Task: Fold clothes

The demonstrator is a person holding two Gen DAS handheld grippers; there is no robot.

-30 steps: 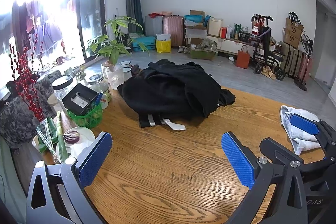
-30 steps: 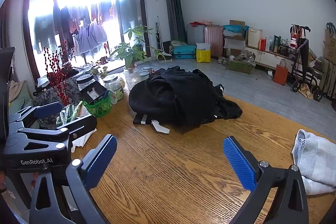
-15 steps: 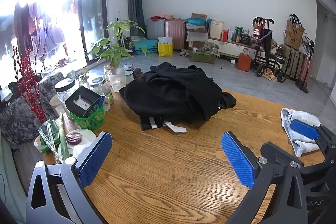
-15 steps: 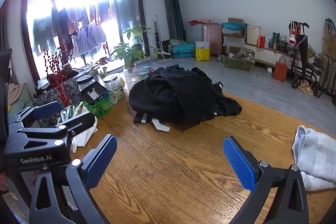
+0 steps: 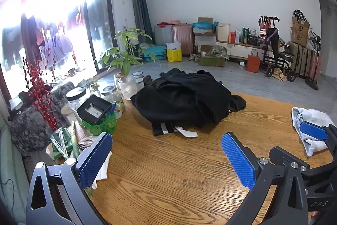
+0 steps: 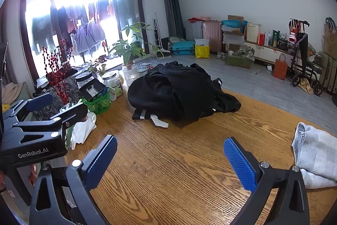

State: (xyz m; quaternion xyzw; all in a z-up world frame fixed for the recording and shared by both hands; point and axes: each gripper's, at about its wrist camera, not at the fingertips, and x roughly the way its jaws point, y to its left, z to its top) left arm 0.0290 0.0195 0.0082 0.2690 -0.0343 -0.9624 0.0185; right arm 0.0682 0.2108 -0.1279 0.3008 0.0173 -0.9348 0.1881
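Observation:
A crumpled black garment (image 5: pixel 185 101) (image 6: pixel 179 92) lies in a heap at the far side of the wooden table (image 5: pixel 168 172) (image 6: pixel 168 161), with a white tag and grey-striped hem showing at its near edge. A folded pale grey garment (image 5: pixel 311 128) (image 6: pixel 318 155) rests at the table's right. My left gripper (image 5: pixel 166 158) hovers open over bare wood, well short of the black heap. My right gripper (image 6: pixel 170 161) is open too, empty, at a similar distance. Each gripper shows at the edge of the other's view.
Along the table's left edge stand a green basket (image 5: pixel 101 121) holding a black box, glass jars (image 5: pixel 110 93), a potted plant (image 5: pixel 124 64), red berry branches (image 5: pixel 40 90) and white tissue (image 6: pixel 81 133). Suitcases, boxes and a trolley line the far wall.
Both cameras have tilted up and risen slightly, so the black heap and grey garment sit lower in view. Both grippers stay open and empty.

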